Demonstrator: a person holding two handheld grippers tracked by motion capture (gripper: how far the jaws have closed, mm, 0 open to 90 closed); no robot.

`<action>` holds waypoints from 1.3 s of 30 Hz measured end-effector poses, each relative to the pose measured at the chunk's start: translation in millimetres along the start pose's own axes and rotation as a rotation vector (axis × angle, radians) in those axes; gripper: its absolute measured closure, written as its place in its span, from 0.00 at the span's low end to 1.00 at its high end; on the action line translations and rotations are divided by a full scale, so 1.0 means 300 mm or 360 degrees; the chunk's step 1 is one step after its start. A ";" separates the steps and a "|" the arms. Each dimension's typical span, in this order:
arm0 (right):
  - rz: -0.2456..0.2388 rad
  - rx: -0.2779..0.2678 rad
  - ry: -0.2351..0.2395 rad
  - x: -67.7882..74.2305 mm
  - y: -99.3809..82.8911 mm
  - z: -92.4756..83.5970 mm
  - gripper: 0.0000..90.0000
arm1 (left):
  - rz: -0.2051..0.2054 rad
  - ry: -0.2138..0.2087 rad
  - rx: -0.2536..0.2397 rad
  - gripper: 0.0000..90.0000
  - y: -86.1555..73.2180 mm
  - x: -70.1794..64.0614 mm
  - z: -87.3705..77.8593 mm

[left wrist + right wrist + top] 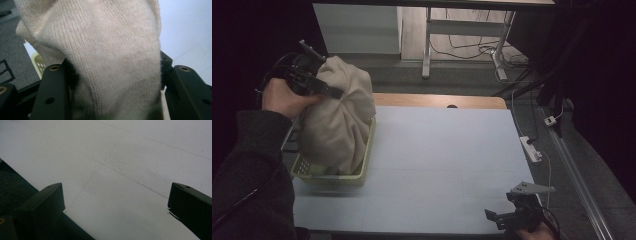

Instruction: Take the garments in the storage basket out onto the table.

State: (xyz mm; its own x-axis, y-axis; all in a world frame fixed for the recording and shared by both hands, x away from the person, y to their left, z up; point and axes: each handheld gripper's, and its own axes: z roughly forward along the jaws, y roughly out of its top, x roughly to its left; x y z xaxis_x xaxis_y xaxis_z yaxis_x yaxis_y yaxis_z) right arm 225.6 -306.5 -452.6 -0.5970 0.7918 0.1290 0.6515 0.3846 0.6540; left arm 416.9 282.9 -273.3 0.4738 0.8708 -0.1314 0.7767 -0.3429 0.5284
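Beige knit cloth [107, 62] bunches between the left claw [319, 87], which pinches it above the yellow basket [362, 172]. This looks like lifting out; next, carry it over the bare tabletop [447, 165], where the right claw [499, 218] waits spread.

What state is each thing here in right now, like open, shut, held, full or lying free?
Left gripper: jaws shut on the beige knit garment.
Beige knit garment: bunched, gripped near its top, lower part hanging into the basket.
Yellow-green basket: upright on the table, partly filled by the garment.
Right gripper: jaws open, holding nothing, above the white table.
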 end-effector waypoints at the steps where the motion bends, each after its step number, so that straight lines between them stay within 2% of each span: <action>1: 0.0000 0.0000 0.0000 0.000 0.000 0.000 0.01 | 0.0008 0.0003 -0.0005 0.47 0.007 -0.004 -0.010; 7: -0.0001 -0.0003 0.0001 0.000 0.000 0.000 0.01 | 0.0025 0.0020 -0.0058 0.47 0.048 -0.031 -0.069; 17: 0.0000 0.0002 0.0001 -0.001 0.000 -0.002 0.01 | 0.0053 -0.0010 -0.0152 0.47 0.111 -0.086 -0.153; 26: 0.0003 0.0000 0.0009 -0.001 0.000 -0.002 0.01 | 0.0086 -0.0139 -0.0243 0.47 0.156 -0.140 -0.191; 31: 0.0004 -0.0001 0.0012 -0.002 0.000 -0.002 0.01 | 0.0134 -0.0219 -0.0273 0.48 0.184 -0.182 -0.194; 39: 0.0006 -0.0008 0.0015 -0.003 -0.001 -0.003 0.01 | 0.0218 -0.0278 -0.0285 0.48 0.236 -0.266 -0.190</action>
State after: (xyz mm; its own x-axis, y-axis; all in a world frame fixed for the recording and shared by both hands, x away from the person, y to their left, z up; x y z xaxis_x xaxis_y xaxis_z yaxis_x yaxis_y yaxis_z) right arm 225.5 -307.7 -452.4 -0.5988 0.7888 0.1385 0.6515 0.3793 0.6570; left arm 410.4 209.1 -177.6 0.6456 0.7414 -0.1831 0.6223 -0.3717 0.6889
